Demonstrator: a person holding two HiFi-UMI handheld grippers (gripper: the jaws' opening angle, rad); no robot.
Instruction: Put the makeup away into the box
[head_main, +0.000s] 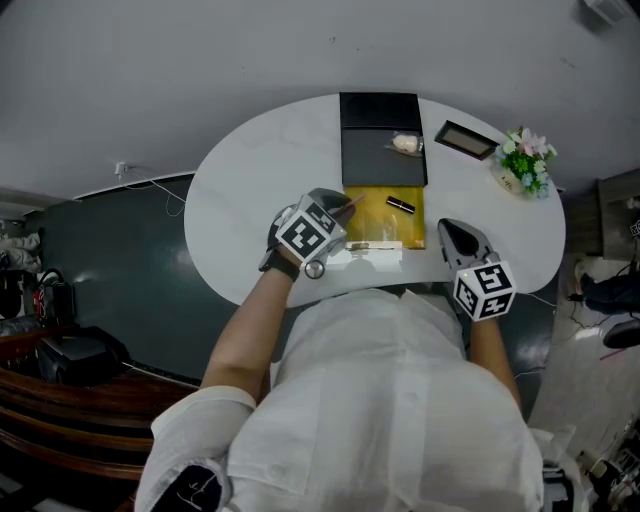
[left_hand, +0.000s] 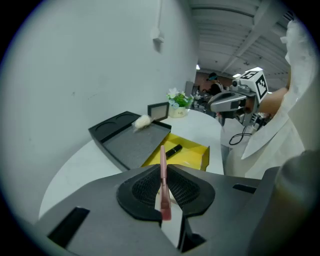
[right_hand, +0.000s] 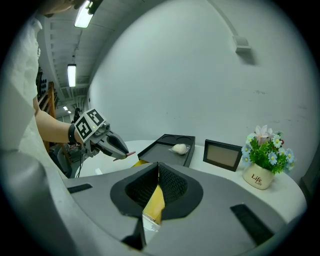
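My left gripper (head_main: 343, 209) is shut on a thin pink makeup stick (left_hand: 163, 159), which stands up between the pads, and hangs above the left side of the open yellow box (head_main: 372, 218). A black lipstick (head_main: 401, 204) lies inside that box. In the right gripper view the left gripper (right_hand: 121, 151) shows in the air with the pink stick (right_hand: 127, 155) poking out of its tip. My right gripper (head_main: 447, 230) rests to the right of the yellow box, its jaws together with nothing between them.
A black tray (head_main: 380, 160) adjoins the far side of the yellow box and carries a white puff (head_main: 406, 144). A small picture frame (head_main: 465, 140) and a flower pot (head_main: 525, 162) stand at the table's (head_main: 240, 200) far right. A wall lies behind.
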